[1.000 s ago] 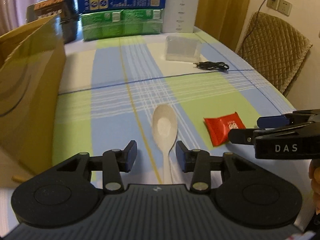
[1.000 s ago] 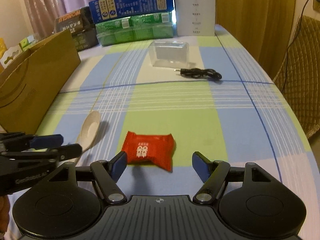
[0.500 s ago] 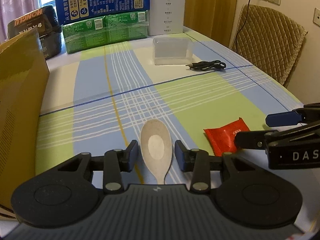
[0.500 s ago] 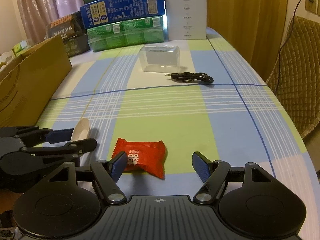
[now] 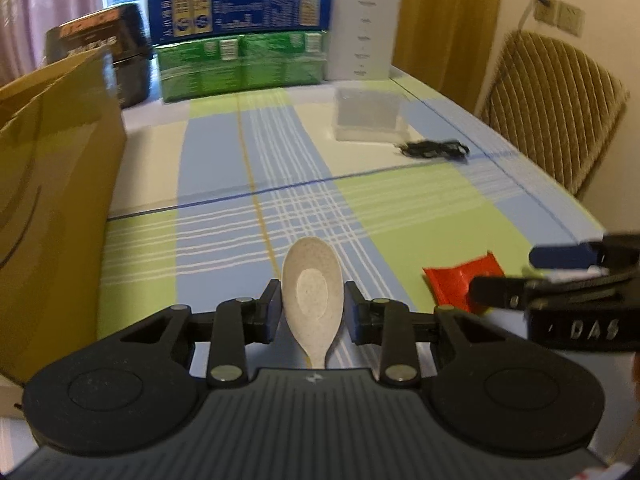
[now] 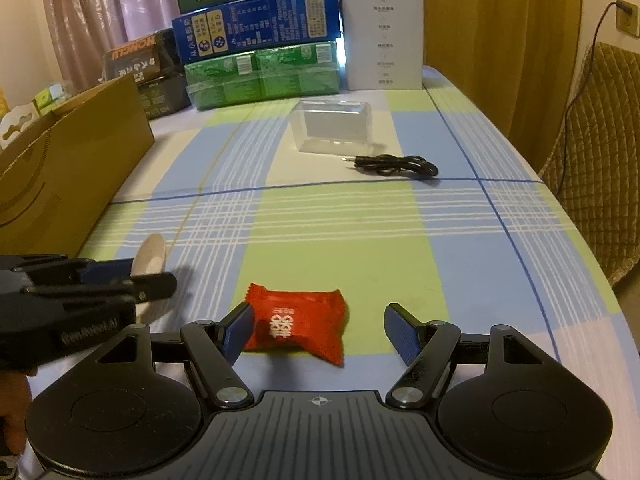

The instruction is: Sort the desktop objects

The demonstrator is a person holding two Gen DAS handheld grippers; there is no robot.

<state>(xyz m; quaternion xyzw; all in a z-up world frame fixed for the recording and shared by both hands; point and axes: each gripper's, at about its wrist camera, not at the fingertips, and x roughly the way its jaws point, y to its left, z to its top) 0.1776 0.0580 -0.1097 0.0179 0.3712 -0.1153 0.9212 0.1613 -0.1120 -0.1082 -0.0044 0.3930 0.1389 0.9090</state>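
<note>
left wrist view: my left gripper (image 5: 311, 312) has its jaws set close on either side of the spoon (image 5: 312, 296), bowl between the pads; can't tell if they actually pinch it.
spoon: pale speckled, bowl pointing away from me, handle running back under the gripper body, over the plaid table (image 5: 420, 200).
right edge: my right gripper (image 5: 560, 280) pokes in, in front of the red packet (image 5: 456, 280).
left side: cardboard box (image 5: 52, 184) standing on the table.
far end: clear plastic box (image 5: 370, 114), black cable (image 5: 434, 149) just beside it, stacked cartons (image 5: 240, 32) behind.
right wrist view: right gripper (image 6: 320, 334) jaws wide apart, holding nothing.
red packet (image 6: 300, 326): flat on the table, against my left pad, well clear of the right pad.
left gripper (image 6: 108, 280): at left, spoon (image 6: 150, 258) bowl poking out past its tips.
beyond: clear plastic box (image 6: 332, 126), black cable (image 6: 394, 165) near it.
</note>
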